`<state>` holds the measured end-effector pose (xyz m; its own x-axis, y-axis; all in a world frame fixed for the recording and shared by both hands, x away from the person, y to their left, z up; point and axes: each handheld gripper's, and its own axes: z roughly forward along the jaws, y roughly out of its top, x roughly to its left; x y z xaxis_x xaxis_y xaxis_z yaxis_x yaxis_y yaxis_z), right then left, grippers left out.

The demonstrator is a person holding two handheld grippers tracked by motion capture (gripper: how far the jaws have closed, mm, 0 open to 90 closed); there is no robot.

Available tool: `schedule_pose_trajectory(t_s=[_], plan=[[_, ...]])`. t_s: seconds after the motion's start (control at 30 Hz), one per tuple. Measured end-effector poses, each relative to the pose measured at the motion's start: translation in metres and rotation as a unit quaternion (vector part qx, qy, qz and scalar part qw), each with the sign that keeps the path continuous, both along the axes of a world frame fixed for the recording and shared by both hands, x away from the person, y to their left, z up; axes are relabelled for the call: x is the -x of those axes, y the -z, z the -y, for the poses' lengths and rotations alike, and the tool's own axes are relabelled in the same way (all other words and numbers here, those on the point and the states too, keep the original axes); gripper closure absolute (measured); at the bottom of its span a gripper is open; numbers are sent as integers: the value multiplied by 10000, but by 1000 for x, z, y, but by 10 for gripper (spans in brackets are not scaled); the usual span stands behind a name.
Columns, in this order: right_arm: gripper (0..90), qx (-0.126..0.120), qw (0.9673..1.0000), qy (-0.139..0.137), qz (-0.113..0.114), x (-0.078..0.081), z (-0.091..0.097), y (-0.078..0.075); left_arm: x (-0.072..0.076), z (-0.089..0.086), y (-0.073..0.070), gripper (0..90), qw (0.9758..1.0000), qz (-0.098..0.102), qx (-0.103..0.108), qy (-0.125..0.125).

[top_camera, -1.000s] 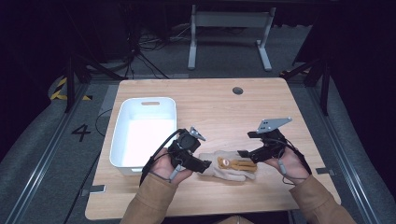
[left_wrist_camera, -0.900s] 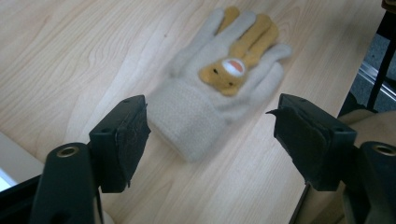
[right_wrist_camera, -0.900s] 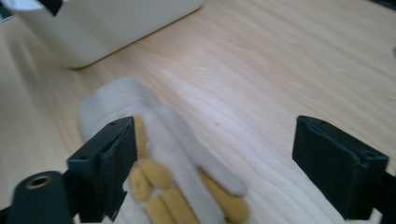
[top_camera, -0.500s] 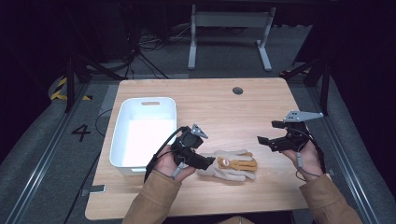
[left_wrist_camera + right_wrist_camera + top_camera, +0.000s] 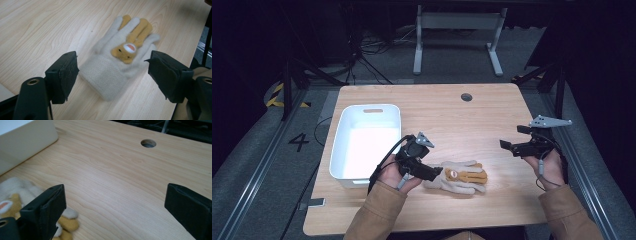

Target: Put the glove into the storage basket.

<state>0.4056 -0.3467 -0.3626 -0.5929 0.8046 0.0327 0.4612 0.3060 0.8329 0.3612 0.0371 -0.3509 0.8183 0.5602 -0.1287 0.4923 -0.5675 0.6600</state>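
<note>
The left tool (image 5: 434,172) gapes open around the fuzzy cream glove with an orange bear (image 5: 460,176), its jaws just widening. The right tool (image 5: 511,138) hangs wide open and empty, far off over the wooden desk (image 5: 447,115).

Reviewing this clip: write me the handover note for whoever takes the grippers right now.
Left gripper: open, jaws just been opening, standing either side of the glove's cuff without pressing on it.
Right gripper: open, jaws just been opening, nothing between them, held above the table's right side, apart from the glove.
Glove: cream with an orange animal face, lying flat on the table near the front edge, fingers pointing right in the high view.
White bin: at the table's left, looks empty.
Done: glove laid out flat, not held.
Left: probably grip the cuff and move the glove, perhaps to the bin.
</note>
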Motion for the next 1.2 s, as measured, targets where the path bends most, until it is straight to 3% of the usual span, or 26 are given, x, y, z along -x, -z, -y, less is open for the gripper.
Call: schedule_pose_trajectory(t_s=[0.37,0.43,0.47,0.53,0.67,0.77,1.0,1.13,1.2], plan=[[42,-39,10000,52,-67,-3,11,5,-1,7,9,227,9996,121,80,240],[44,-57,9999,18,-90,-4,11,5,-2,9,14,177,9993,55,119,350],[44,-37,9999,-26,-116,-4,10,6,-2,11,16,108,9989,14,139,458],[44,-35,9999,-43,-135,-4,9,6,-1,14,19,28,9982,118,144,564],[44,-28,9998,-127,-156,-4,8,7,-1,19,26,0,9965,252,235,761],[44,-58,9997,-167,-142,-4,8,7,-1,20,36,0,9958,264,451,746],[48,-21,9995,-233,-222,-5,5,9,-8,28,56,0,9976,143,265,624],[51,-38,9993,-278,-248,-5,4,10,-10,32,64,0,9981,289,44,547],[54,-27,9991,-303,-295,-5,3,11,-11,34,67,0,9974,341,-22,627]])
